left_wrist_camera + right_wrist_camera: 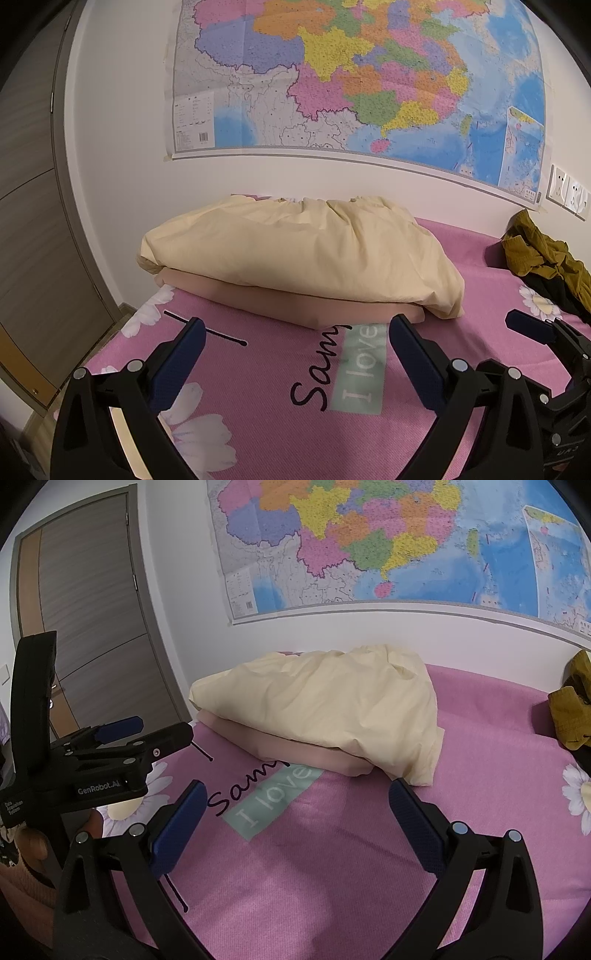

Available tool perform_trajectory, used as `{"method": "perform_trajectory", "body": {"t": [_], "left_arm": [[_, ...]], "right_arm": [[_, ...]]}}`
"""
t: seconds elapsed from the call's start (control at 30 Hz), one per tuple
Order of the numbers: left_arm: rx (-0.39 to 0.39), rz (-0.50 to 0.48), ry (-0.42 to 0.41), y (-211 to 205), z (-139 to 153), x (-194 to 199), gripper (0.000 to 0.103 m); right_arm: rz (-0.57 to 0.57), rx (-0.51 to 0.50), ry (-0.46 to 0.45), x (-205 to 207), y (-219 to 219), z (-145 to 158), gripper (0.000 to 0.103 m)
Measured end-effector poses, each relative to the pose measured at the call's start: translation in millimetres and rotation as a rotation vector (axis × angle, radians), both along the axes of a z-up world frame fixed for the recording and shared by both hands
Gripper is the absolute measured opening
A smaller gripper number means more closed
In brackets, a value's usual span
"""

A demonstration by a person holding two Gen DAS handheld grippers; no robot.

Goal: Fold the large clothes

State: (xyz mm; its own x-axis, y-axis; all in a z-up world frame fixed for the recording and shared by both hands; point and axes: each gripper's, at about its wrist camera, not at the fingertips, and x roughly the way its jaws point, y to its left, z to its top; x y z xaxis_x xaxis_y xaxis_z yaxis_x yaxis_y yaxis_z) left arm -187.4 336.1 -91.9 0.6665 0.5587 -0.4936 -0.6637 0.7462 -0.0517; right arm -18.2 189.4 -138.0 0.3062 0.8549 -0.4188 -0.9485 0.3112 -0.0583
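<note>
A folded cream cloth [295, 254] lies on a folded beige cloth [295, 302] on the pink bed [280, 424], near the wall. The stack also shows in the right wrist view: the cream cloth [325, 701] on the beige cloth [295, 753]. My left gripper [295, 336] is open and empty, just short of the stack's near edge. My right gripper [295, 801] is open and empty, a little in front of the stack. The left gripper [147, 734] shows at the left of the right wrist view.
A crumpled mustard garment [535, 251] with a dark one lies at the bed's right; it also shows in the right wrist view [570, 709]. A map [351, 74] hangs on the wall. A wooden door [92, 627] stands left. Wall sockets [569, 192] sit far right.
</note>
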Motion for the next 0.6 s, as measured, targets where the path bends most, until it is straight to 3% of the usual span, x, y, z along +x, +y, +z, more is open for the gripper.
{"method": "perform_trajectory", "body": {"t": [0.6], "left_arm": [[-0.007,-0.016,0.013,1.1,-3.9,3.0,0.096]], "right_arm": [[-0.001,0.0,0.01,2.0,-0.4,-1.2,0.097]]}}
